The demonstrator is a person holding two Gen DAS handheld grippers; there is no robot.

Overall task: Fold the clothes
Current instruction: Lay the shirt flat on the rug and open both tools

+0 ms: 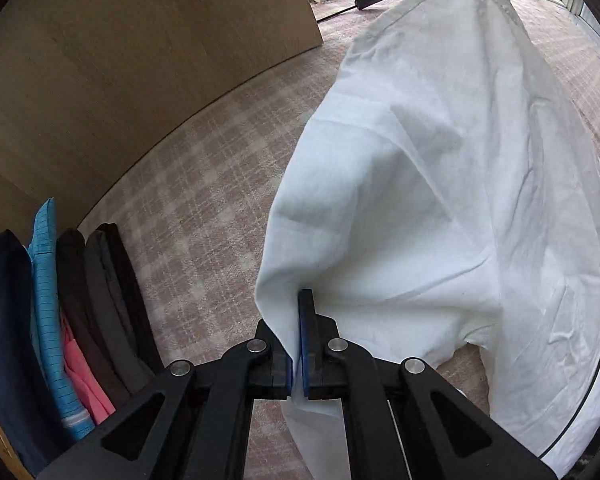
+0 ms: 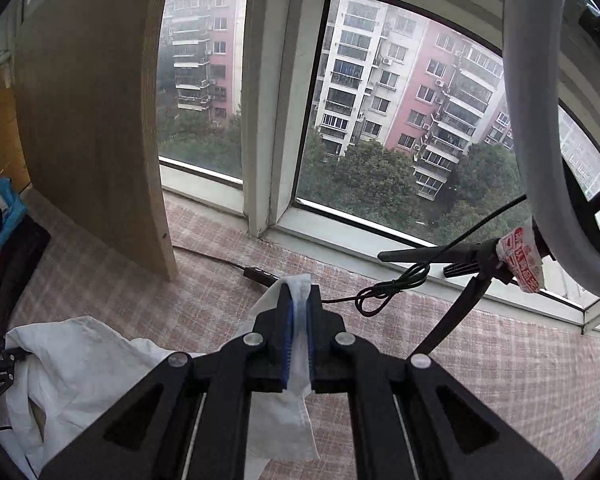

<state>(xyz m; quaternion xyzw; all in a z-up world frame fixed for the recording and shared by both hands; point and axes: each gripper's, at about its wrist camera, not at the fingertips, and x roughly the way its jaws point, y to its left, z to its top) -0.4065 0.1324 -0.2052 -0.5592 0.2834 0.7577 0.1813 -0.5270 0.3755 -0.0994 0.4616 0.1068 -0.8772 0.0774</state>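
One white cotton garment (image 1: 440, 184), pinched by both the left claw (image 1: 299, 308) and the right claw (image 2: 299, 300); only the left wrist view shows folded clothes (image 1: 60, 320).

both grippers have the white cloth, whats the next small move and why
Probably lower both corners and spread the white garment flat on the checked mat. The left gripper and right gripper each pinch an edge, yet the cloth hangs bunched and creased, so a fold now would likely come out crooked.
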